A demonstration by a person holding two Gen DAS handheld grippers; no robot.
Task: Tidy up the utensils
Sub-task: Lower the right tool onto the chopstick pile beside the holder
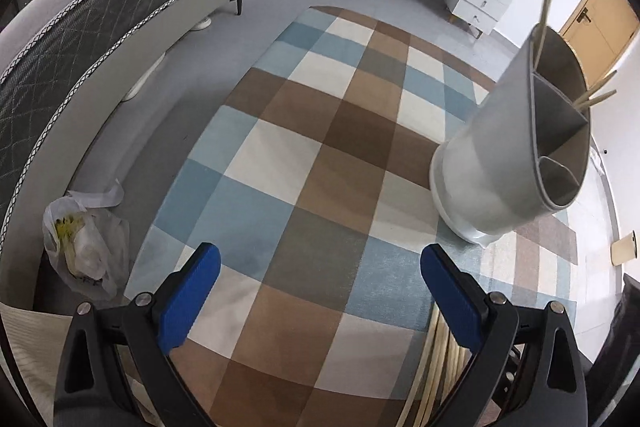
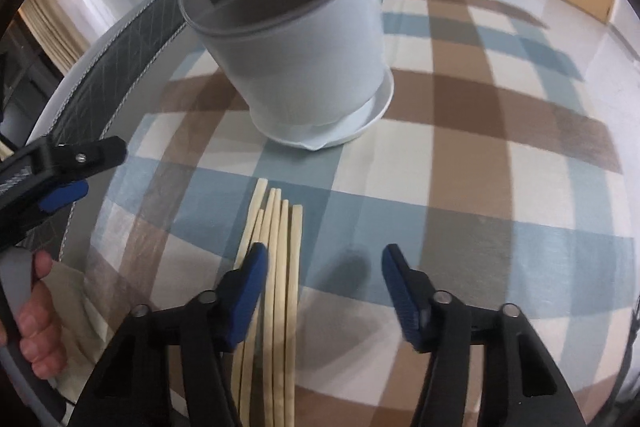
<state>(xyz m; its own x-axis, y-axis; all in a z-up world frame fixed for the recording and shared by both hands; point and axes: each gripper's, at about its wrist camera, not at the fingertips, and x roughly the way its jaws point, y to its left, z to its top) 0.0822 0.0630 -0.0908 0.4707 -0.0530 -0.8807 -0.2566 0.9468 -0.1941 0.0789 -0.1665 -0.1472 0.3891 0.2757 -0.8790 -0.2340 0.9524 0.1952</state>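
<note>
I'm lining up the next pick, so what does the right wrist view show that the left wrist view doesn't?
Only the right wrist view: the full bundle of loose chopsticks lying on the rug under the right gripper, whose fingers are apart with nothing pinched, and a hand holding the other gripper. Only the left wrist view: a plastic bag by the bed and the holder's dividers. Both: the holder on its saucer with chopsticks in it, and the checked rug.
</note>
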